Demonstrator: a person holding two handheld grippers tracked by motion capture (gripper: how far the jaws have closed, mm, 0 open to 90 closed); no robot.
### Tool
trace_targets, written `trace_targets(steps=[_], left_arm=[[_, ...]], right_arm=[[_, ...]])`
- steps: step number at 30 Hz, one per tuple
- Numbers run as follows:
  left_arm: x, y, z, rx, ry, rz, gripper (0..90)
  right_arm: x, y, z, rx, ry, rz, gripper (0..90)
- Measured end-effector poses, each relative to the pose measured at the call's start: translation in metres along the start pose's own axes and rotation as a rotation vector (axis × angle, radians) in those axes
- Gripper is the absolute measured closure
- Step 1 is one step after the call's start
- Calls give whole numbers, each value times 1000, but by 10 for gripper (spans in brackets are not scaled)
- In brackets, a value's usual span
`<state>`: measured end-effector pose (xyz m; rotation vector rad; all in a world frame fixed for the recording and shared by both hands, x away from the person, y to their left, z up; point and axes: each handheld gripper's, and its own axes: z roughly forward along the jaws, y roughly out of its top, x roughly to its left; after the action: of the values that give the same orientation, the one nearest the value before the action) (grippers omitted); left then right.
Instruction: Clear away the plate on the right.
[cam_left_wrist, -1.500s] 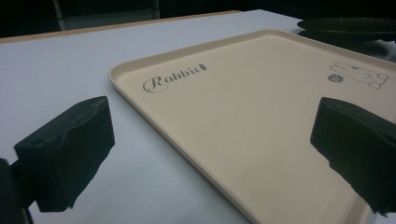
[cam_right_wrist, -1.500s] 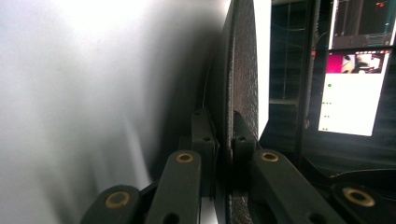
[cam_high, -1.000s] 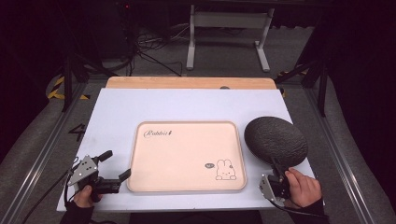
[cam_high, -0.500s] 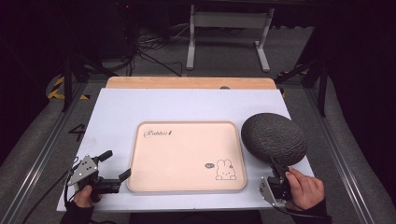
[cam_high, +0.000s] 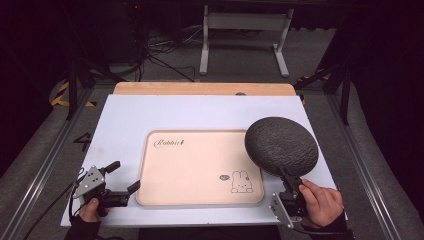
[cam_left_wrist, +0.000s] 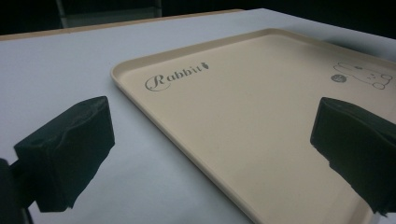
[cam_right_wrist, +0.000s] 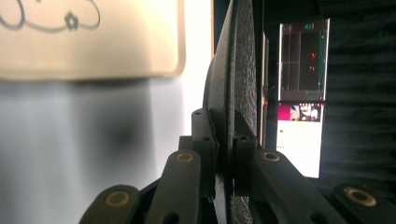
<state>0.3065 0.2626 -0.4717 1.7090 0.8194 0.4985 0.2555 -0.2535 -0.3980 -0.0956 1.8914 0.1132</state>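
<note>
High view: a pale blue-white tabletop (cam_high: 200, 112) with a light wooden strip (cam_high: 202, 88) along its far edge stands in a dark room; grey floor, black cables (cam_high: 160, 52) and a grey metal stand (cam_high: 245, 30) lie beyond it, and yellow-black hazard tape (cam_high: 62, 95) marks the floor at the left. A beige rectangular plastic tray (cam_high: 195, 167) with rounded corners lies flat at the middle of the tabletop. Its near-left corner carries the cursive word "Rabbit", and its opposite corner carries a line drawing of a rabbit (cam_high: 241, 181) beside a small dark oval mark that is too small to read.

The right claw (cam_high: 289, 181), held in the person's right hand (cam_high: 320, 202), is clamped on the near rim of a dark grey, round, rough-textured plate (cam_high: 281, 145), which is tilted and raised above the tabletop, overlapping the tray's right edge. Right gripper view: the plate (cam_right_wrist: 238, 70) appears edge-on, its rim pinched between the two black jaws.

The left claw (cam_high: 125, 176), held in the left hand (cam_high: 90, 210), rests low just beside the tray's left edge with its jaws wide and nothing between them. Left gripper view: the word "Rabbit" is clearly legible on the tray (cam_left_wrist: 261, 116).
</note>
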Motion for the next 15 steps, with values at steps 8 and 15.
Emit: trace_targets(steps=[8,15], left_arm=[[0,0,0,1,-1,2,4],[0,0,0,2,-1,1,4]], right_arm=[[-5,19,3,-57,9,-15,851],[-7,37,6,-104,16,-26,851]])
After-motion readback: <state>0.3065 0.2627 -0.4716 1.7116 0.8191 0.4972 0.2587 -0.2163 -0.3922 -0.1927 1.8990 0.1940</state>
